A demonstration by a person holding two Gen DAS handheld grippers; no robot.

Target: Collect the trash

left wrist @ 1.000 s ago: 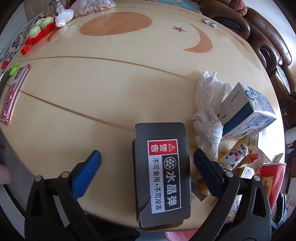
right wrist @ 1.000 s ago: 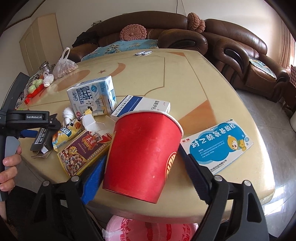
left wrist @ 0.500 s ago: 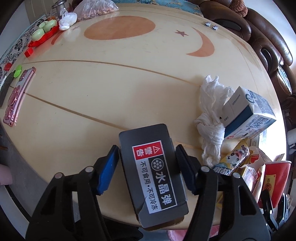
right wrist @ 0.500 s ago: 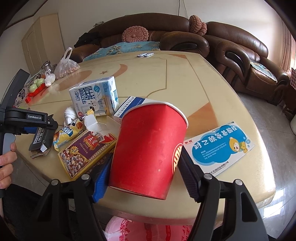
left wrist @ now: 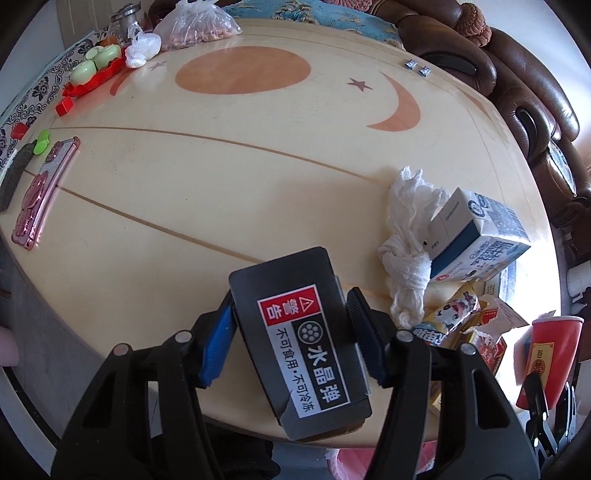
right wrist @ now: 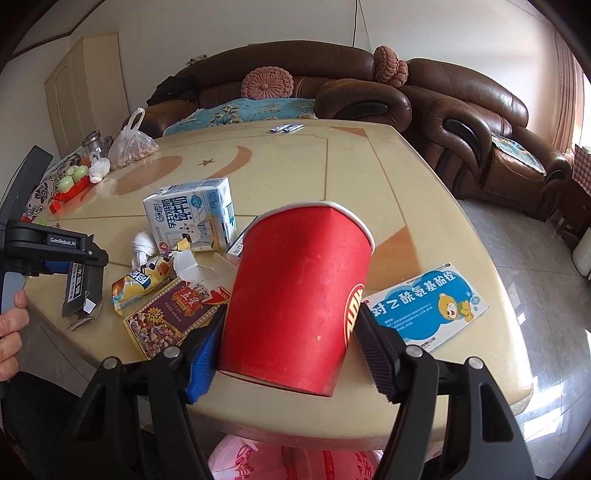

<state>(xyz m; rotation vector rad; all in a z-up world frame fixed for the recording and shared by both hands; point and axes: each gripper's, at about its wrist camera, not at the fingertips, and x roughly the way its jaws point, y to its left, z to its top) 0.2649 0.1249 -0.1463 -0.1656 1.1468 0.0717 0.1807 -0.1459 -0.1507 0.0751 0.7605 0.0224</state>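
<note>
My left gripper (left wrist: 291, 325) is shut on a black carton with a red-and-white label (left wrist: 299, 339), held at the table's near edge; it also shows in the right wrist view (right wrist: 79, 291). My right gripper (right wrist: 288, 339) is shut on a red paper cup (right wrist: 295, 299), tilted slightly and lifted at the table's front edge. A white crumpled tissue (left wrist: 406, 240), a blue-white milk carton (right wrist: 192, 218), a yellow snack wrapper (right wrist: 142, 282) and a purple-red flat box (right wrist: 173, 314) lie on the table between the grippers.
A blue medicine box (right wrist: 424, 306) lies at the table's right. A pink trash bag (right wrist: 291, 461) sits below the front edge. A pink phone (left wrist: 40, 195), a red tray with green cups (left wrist: 96, 70) and a bag of nuts (left wrist: 195, 26) are at the far left. Brown sofas (right wrist: 461, 110) ring the table.
Both grippers closed: the left onto the black carton, the right onto the red cup. The cup has risen and tilted slightly.
</note>
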